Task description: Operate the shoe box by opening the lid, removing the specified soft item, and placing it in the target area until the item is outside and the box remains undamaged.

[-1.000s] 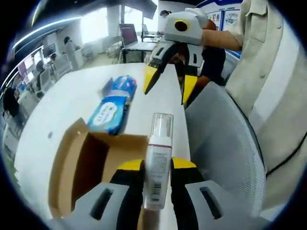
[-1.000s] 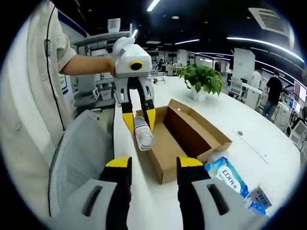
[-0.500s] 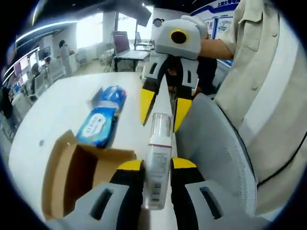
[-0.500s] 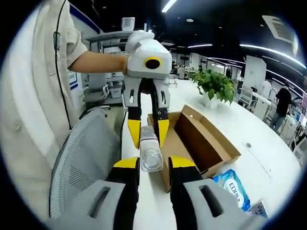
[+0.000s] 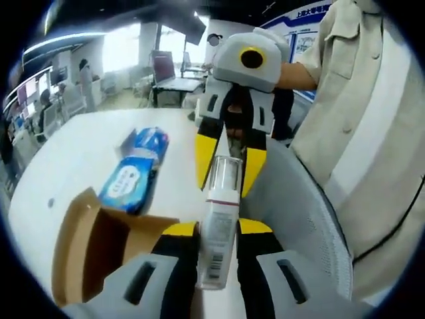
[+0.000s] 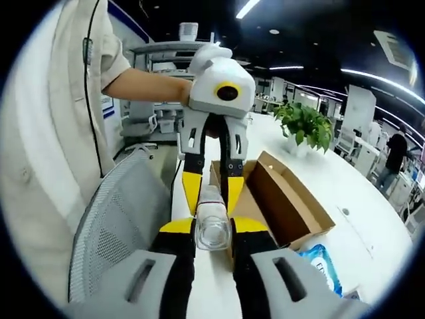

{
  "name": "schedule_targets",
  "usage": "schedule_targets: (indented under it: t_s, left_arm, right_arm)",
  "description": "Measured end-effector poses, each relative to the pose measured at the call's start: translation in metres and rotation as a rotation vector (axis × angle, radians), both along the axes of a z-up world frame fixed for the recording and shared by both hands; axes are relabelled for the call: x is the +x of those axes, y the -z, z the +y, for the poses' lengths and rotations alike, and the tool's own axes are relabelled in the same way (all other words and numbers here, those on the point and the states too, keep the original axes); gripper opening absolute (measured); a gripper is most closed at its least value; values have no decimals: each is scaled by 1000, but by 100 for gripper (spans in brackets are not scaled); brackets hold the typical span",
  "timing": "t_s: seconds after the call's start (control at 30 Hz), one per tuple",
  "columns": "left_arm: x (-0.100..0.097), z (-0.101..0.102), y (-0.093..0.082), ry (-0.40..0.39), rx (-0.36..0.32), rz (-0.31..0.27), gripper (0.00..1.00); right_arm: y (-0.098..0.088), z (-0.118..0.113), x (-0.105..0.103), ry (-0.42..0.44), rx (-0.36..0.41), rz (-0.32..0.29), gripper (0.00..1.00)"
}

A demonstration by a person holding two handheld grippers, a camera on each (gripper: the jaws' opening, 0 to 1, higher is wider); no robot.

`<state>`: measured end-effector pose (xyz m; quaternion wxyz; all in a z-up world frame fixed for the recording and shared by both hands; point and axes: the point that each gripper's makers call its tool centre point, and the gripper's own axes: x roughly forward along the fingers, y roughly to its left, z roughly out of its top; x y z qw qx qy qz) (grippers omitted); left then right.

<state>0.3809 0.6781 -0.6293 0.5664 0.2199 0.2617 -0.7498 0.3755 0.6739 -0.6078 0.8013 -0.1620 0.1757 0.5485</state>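
Note:
A white pump bottle (image 5: 218, 239) with a clear cap is held in the air between both grippers. My left gripper (image 5: 218, 229) is shut on its body. My right gripper (image 5: 229, 163) comes in from above, its yellow tips against either side of the cap. In the right gripper view the cap end of the bottle (image 6: 212, 229) sits pressed between my right gripper (image 6: 212, 226), with the left gripper (image 6: 212, 189) opposite on the body. The brown shoe box (image 5: 99, 246) stands open on the white table (image 5: 73, 153), seen also as the box (image 6: 292, 203). Two blue soft packs (image 5: 129, 183) lie beyond it.
A grey mesh chair back (image 5: 299, 219) stands against the table's edge, directly under the grippers, the same chair (image 6: 113, 226) on the left in the right gripper view. A person in a beige shirt (image 5: 372, 146) is close by. A potted plant (image 6: 305, 126) stands further along the table.
The two grippers have come together. My right gripper, open and apart a second ago, has closed in around the bottle's cap. The left gripper kept its hold on the bottle.

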Motion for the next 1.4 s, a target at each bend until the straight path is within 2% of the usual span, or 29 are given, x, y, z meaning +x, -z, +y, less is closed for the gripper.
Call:
schedule_targets:
  t_s: [0.2,0.4,0.53,0.67,0.87,1.03,1.1,1.23,1.33,1.4]
  left_arm:
    - [1,-3,-1,-15,-21,-2,20]
    - [3,-6,-2,1,-31,-57,20]
    - [12,-6,0,-25,-33,-90,26]
    - [19,-7,-3,-58,-55,-90,28]
    - [36,0,-5,-136,-70,-98,38]
    - [56,11,-4,-283,-85,-87,51]
    - [61,16,-4,-319,-98,-89,55]
    - [69,30,-1,-381,-79,-102,62]
    - [81,42,-1,-469,-85,-129,70]
    - [84,47,-2,-509,-99,-123,74]
  right_arm:
    - [-2,-3,2,12,-19,26,17]
    - [-5,-4,4,15,-18,45,16]
    - [-8,-7,8,17,-17,39,16]
    - [-9,-13,12,16,-29,41,16]
    - [-11,-27,24,23,-60,37,16]
    - [-17,-44,37,34,-89,26,16]
    - [-19,-52,43,42,-103,21,16]
    - [-21,-71,60,53,-155,6,16]
    - [-23,-84,74,67,-181,-3,16]
    - [-24,-93,84,73,-201,-9,16]
